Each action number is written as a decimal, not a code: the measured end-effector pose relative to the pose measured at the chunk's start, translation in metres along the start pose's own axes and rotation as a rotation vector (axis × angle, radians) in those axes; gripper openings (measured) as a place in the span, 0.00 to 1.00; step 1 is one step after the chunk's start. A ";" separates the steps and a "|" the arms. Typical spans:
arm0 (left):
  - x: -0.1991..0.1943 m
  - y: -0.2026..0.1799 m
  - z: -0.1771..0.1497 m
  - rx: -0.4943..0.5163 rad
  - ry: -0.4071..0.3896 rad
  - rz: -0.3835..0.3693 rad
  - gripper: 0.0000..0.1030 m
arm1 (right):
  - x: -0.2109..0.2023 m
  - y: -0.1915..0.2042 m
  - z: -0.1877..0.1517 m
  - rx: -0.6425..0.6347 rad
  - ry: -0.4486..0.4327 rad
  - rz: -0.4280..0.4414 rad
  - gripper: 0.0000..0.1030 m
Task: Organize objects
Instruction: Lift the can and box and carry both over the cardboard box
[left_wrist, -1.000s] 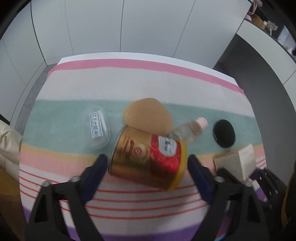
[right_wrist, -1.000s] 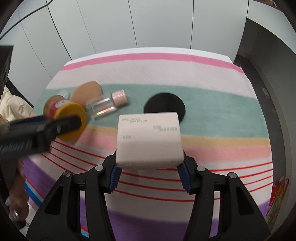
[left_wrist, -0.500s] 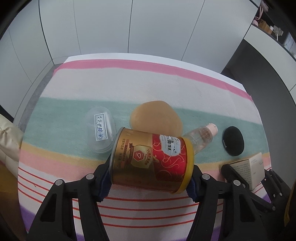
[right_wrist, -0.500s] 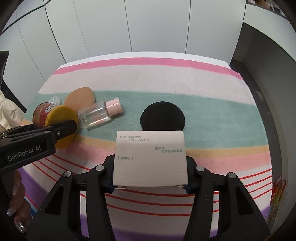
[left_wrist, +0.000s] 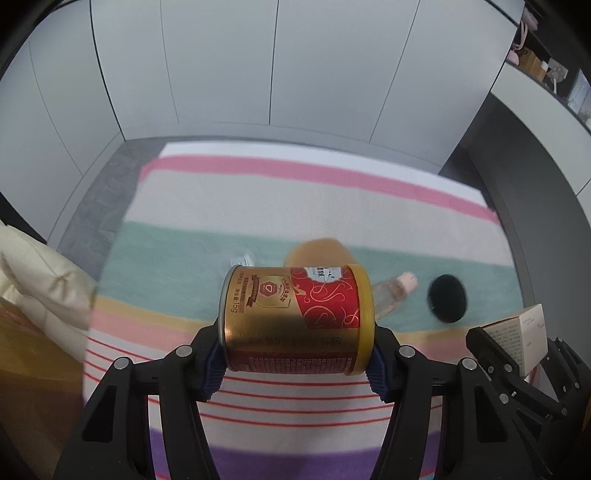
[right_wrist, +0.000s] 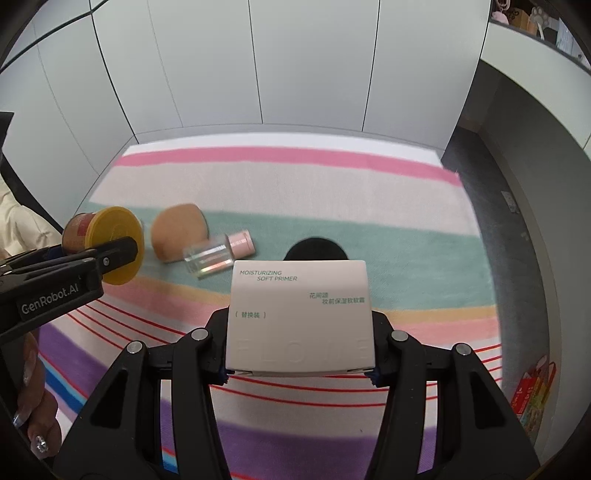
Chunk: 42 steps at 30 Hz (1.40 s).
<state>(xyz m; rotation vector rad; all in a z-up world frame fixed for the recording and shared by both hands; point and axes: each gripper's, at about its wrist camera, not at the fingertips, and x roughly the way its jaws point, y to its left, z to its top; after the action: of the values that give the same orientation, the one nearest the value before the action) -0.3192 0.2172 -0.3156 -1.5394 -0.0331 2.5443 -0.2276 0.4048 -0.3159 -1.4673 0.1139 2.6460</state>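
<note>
My left gripper (left_wrist: 295, 363) is shut on a gold and red can (left_wrist: 293, 317) with a yellow lid, held sideways above the striped cloth (left_wrist: 295, 206). The can also shows in the right wrist view (right_wrist: 107, 243). My right gripper (right_wrist: 299, 363) is shut on a white primer box (right_wrist: 299, 314), lifted above the cloth; the box shows at the right edge of the left wrist view (left_wrist: 521, 332). On the green stripe lie a tan sponge (right_wrist: 179, 230), a clear bottle with a pink cap (right_wrist: 219, 253) and a black round puff (left_wrist: 447, 299), partly hidden behind the box in the right wrist view (right_wrist: 314, 249).
A clear plastic lidded case (left_wrist: 242, 260) is mostly hidden behind the can. White cabinet panels (right_wrist: 258, 66) stand behind the table. A cream cushion (left_wrist: 40, 280) lies at the left. A colourful box (right_wrist: 532, 387) sits on the floor at the right.
Both grippers have lifted and pulled back with their loads; the can and the box now hang higher above the cloth. The can has turned level. The sponge, bottle and puff have not moved.
</note>
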 end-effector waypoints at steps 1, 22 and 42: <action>-0.010 0.000 0.003 0.003 -0.012 -0.001 0.61 | -0.008 0.000 0.003 -0.001 -0.005 0.003 0.53; -0.172 -0.002 0.059 0.059 -0.097 0.007 0.61 | -0.151 0.025 0.083 -0.088 -0.083 0.009 0.53; -0.285 -0.023 0.064 0.086 -0.192 0.025 0.61 | -0.252 0.032 0.104 -0.084 -0.173 0.037 0.53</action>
<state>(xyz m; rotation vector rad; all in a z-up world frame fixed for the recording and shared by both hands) -0.2428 0.2005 -0.0333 -1.2695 0.0710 2.6667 -0.1869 0.3696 -0.0465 -1.2633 0.0151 2.8256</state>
